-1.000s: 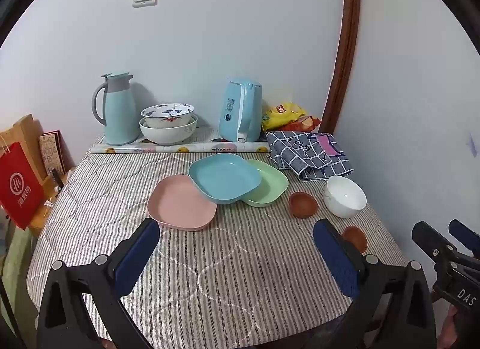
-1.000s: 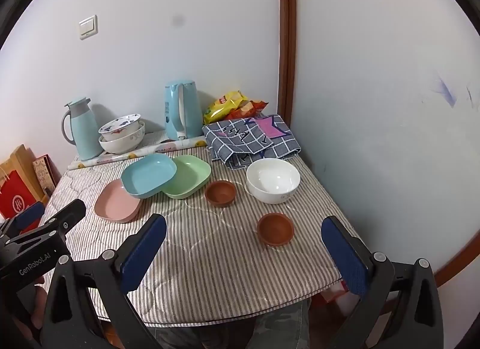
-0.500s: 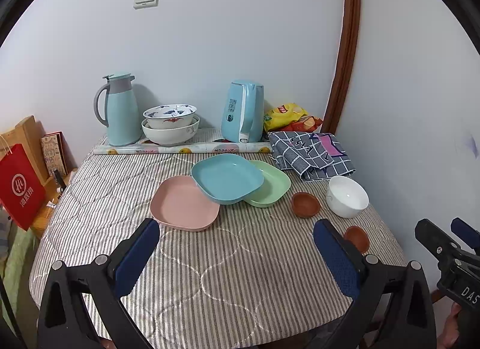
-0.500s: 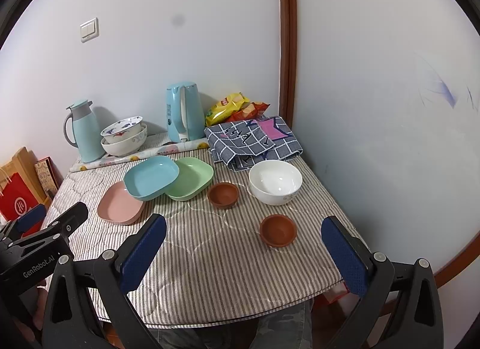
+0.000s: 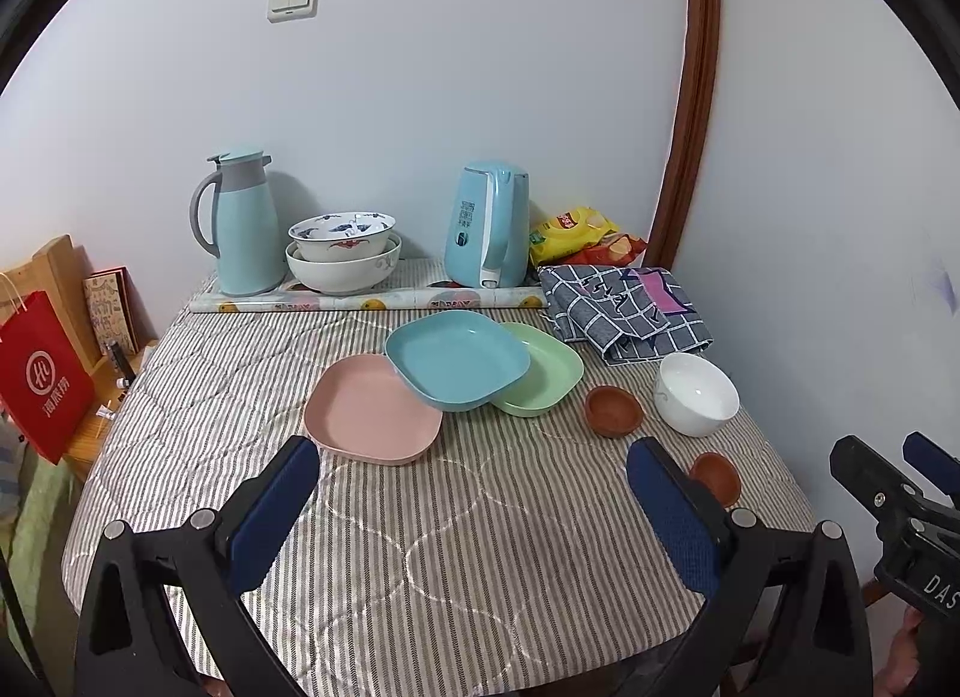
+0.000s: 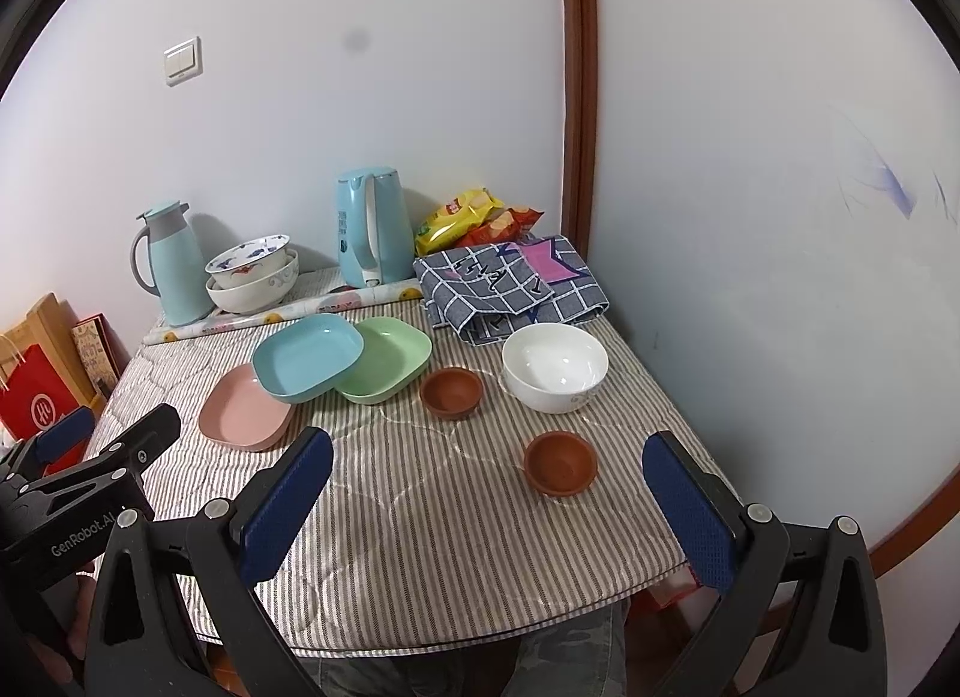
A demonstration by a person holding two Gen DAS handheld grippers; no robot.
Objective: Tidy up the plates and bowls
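Observation:
A pink plate (image 5: 372, 418) (image 6: 243, 409), a blue plate (image 5: 456, 358) (image 6: 309, 355) and a green plate (image 5: 543, 376) (image 6: 387, 358) overlap mid-table; the blue one rests on the other two. Two small brown bowls (image 6: 451, 391) (image 6: 561, 462) and a white bowl (image 6: 555, 364) (image 5: 696, 394) sit to the right. Two patterned bowls (image 5: 342, 250) are stacked at the back. My left gripper (image 5: 474, 505) is open and empty above the near table edge. My right gripper (image 6: 489, 502) is open and empty, near the front brown bowl.
A thermos jug (image 5: 243, 223), a blue kettle (image 5: 489, 226), snack bags (image 5: 579, 232) and a folded checked cloth (image 5: 624, 310) line the back and right of the striped table (image 5: 420, 547). Walls close the back and right. A red bag (image 5: 42, 373) stands left.
Both views have shifted slightly; the tabletop objects have drifted a little right in both views. Both grippers stay open. Nothing on the table has moved.

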